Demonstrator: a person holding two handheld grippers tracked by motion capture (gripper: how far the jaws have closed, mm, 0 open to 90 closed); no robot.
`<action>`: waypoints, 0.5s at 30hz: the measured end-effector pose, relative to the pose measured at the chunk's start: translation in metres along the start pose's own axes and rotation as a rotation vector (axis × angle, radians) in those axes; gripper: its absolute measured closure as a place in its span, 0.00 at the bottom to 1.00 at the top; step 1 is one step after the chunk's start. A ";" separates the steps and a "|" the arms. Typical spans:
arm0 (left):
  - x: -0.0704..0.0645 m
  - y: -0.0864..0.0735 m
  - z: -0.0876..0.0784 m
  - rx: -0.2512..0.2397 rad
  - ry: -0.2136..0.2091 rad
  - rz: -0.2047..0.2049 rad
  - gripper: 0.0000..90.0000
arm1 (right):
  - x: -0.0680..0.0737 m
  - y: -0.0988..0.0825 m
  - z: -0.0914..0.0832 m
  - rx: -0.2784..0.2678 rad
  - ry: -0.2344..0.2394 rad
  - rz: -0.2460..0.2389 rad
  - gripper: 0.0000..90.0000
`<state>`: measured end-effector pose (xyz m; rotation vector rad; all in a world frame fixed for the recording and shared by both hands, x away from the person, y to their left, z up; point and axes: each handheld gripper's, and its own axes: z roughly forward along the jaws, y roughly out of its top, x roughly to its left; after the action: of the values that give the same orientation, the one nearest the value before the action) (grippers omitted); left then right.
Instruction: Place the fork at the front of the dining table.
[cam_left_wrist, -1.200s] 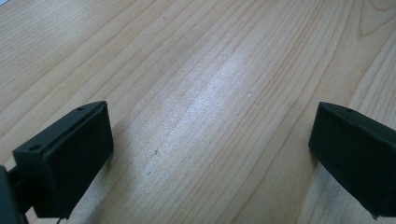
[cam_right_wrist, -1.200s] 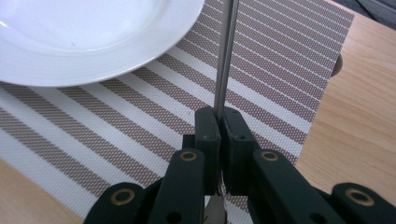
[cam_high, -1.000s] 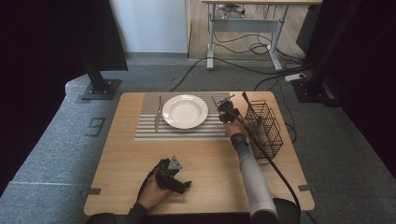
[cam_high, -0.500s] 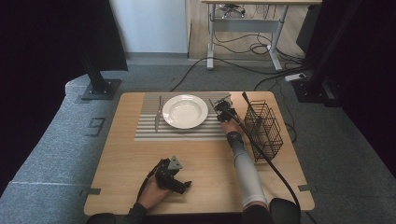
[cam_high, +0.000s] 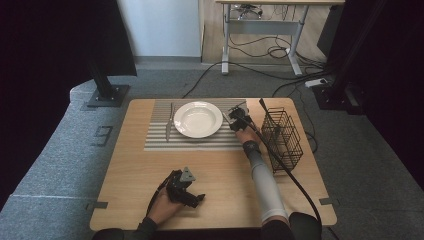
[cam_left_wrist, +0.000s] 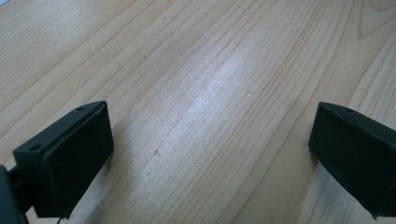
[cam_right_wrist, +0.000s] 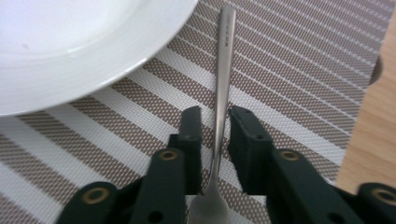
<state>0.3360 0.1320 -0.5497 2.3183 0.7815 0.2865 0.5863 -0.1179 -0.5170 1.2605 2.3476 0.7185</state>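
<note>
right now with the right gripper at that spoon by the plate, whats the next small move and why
Probably lower the spoon flat onto the placemat and open. The right gripper has its jaws closed on the handle, which points along the stripes beside the plate, already about where a spoon would sit in this setting. The left gripper sits open over bare table.

The left gripper (cam_left_wrist: 210, 154) hangs low over a pale wooden table (cam_left_wrist: 219, 70), its two black jaws spread wide apart, one at the lower left edge and the other at the lower right. Nothing sits between them but bare wood, its grain running on a slant and catching a soft patch of light. Each jaw casts a faint shadow on the boards beside it.
</note>
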 end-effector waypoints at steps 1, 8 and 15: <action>0.000 0.000 0.000 0.000 0.000 0.000 0.00 | 0.000 0.001 -0.004 -0.004 0.002 -0.005 0.78; 0.000 0.000 0.000 0.000 0.001 0.001 0.00 | 0.009 -0.008 -0.032 -0.045 0.052 -0.010 0.57; 0.000 0.000 0.000 0.001 0.002 0.002 0.00 | 0.011 -0.025 -0.049 -0.047 0.059 0.019 0.51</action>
<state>0.3363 0.1317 -0.5496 2.3200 0.7803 0.2889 0.5371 -0.1326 -0.4936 1.2599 2.3541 0.8232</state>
